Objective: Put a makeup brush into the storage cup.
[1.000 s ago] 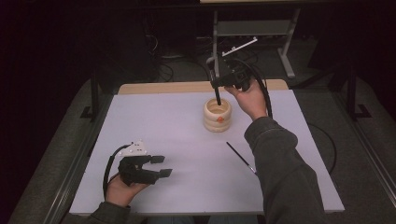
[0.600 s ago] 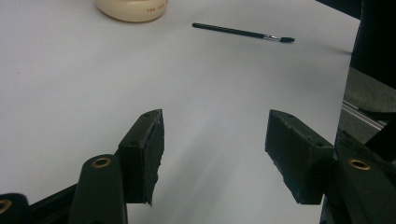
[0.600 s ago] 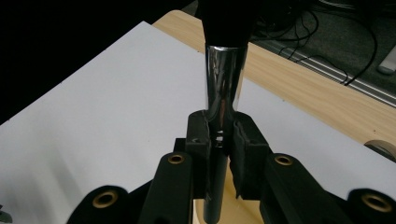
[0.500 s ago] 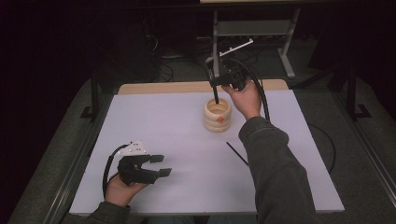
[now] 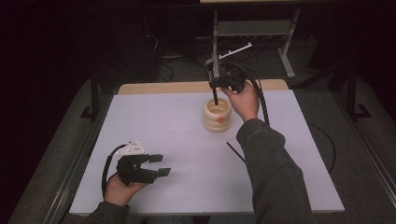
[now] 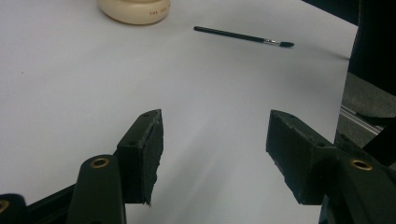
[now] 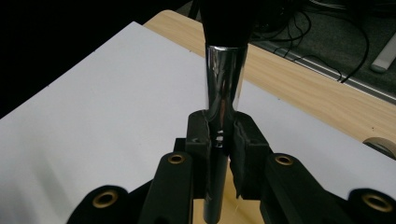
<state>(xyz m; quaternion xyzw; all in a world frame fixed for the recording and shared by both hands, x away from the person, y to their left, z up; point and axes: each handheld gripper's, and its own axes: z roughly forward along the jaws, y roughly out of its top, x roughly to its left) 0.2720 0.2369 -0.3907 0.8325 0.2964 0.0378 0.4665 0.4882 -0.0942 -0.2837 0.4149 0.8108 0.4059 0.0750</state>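
A cream ribbed pot [image 5: 217, 114] stands on the white table top [image 5: 159, 121], right of centre toward the back. Directly above it my right gripper [image 5: 215, 84] is shut on a dark brush [image 5: 215, 95], which hangs upright with its lower end at the pot's mouth. In the right gripper view the jaws [image 7: 219, 135] clamp the brush [image 7: 225, 79] just below its silver ferrule. My left gripper [image 5: 159, 165] rests open and holds nothing at the front left. In the left gripper view its jaws [image 6: 215, 144] stand wide apart over bare table, the pot [image 6: 133, 8] far ahead.
A thin black paintbrush [image 5: 235, 151] lies flat on the table in front of the pot, partly under the right sleeve, also seen as the paintbrush [image 6: 243, 36]. A wooden strip [image 5: 159, 87] runs along the back edge. A metal stand [image 5: 254, 30] and cables sit behind the table.
The right forearm has swung slightly left while the brush stays over the pot. The left gripper has not moved.
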